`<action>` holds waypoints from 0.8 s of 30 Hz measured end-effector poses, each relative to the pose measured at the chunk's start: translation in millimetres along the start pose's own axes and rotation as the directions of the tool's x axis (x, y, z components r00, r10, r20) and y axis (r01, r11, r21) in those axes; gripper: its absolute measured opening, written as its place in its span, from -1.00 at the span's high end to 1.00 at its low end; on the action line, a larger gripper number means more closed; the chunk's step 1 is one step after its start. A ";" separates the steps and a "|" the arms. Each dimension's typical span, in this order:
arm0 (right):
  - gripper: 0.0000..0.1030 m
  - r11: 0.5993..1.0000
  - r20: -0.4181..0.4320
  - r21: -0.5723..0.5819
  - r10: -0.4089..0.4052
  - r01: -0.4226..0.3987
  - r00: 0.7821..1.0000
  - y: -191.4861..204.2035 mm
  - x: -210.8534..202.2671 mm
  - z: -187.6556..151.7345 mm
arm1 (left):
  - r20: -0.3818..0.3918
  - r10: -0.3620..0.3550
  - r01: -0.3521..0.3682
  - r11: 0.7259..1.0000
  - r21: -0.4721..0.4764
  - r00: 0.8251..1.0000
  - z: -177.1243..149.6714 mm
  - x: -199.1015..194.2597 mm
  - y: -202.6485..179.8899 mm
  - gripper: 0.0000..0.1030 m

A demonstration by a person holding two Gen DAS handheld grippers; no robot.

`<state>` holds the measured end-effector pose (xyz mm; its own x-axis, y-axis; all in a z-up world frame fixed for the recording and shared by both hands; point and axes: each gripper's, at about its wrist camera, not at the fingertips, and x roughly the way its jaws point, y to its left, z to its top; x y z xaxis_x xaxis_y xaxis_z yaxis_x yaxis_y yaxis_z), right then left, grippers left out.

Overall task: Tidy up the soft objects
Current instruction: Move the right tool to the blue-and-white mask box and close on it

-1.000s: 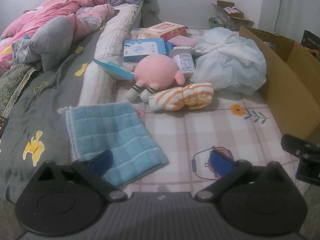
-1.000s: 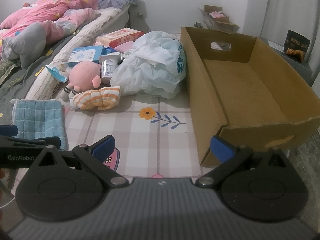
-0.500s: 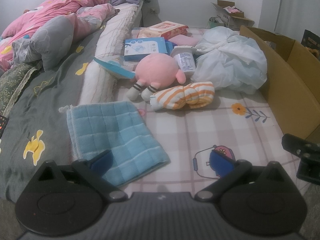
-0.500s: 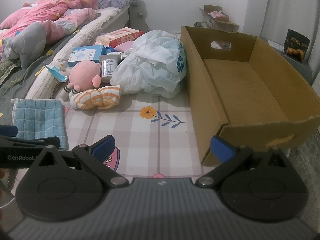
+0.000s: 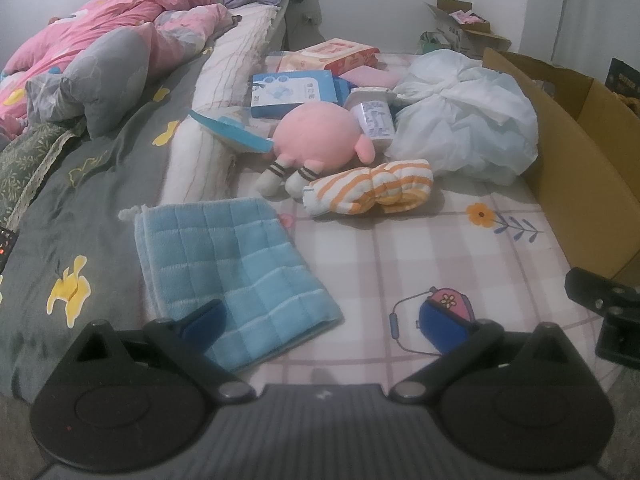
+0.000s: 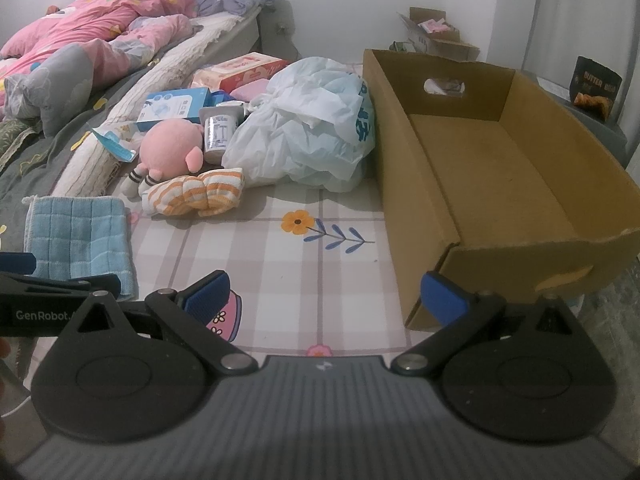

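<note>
1. Blue towel (image 5: 224,276) lies flat on the bed (image 5: 400,256), half on the checked sheet, half on the grey blanket (image 5: 80,216).
2. My left gripper (image 5: 324,322) hangs low over the near edge of the bed, wide open, nothing in it. Its left finger pad (image 5: 206,318) sits over the near corner of the blue towel; can't tell if it touches.
3. Pink plush toy (image 5: 316,136) lies further back, feet toward me. The orange striped cloth (image 5: 370,194) is rolled up just beside its feet, touching them I think.
4. Big white plastic bag (image 5: 464,120) is behind the striped cloth, right next to the cardboard box (image 6: 500,168).
5. My right gripper (image 6: 326,296) is wide open too & holds nothing. It hangs over the sheet, with the right finger pad (image 6: 444,296) in front of the box's near corner.
6. The box sits on the right side of the bed. Open top, w/ a hand hole in the far wall.
7. Blue carton (image 5: 294,94), small white bottle (image 5: 374,118) & pink-red pack (image 5: 330,54) are piled behind the toy.
8. Pink quilt (image 5: 100,36) is bunched up far left.
</note>
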<state>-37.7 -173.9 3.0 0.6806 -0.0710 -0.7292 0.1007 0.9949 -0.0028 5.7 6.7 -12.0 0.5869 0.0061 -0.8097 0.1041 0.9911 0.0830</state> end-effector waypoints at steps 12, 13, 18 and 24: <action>-0.98 0.998 -0.015 0.006 0.061 -0.061 0.998 11.2 6.1 -2.5 | 0.011 0.027 -0.027 0.999 -0.029 1.000 -0.4 -0.3 16.3 -1.00; -0.98 0.998 -0.014 0.005 0.069 -0.069 0.997 13.8 6.9 -2.4 | 0.018 0.031 -0.030 0.999 -0.035 0.999 0.2 -0.7 20.6 -1.00; -0.98 0.991 0.006 0.000 0.131 -0.131 0.991 22.4 10.4 6.7 | 0.058 0.039 -0.035 0.997 -0.063 0.998 9.9 -4.6 47.9 -0.99; -0.98 0.975 0.044 -0.054 0.218 -0.215 0.975 45.0 16.6 46.5 | 0.125 0.042 -0.032 0.996 -0.079 0.991 41.8 -12.2 87.2 -0.99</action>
<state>11.9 -133.6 22.6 0.7173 0.1445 -0.6816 -0.0880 0.9892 0.1171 41.2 87.5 29.4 0.6864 0.0310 -0.7265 0.0216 0.9978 0.0630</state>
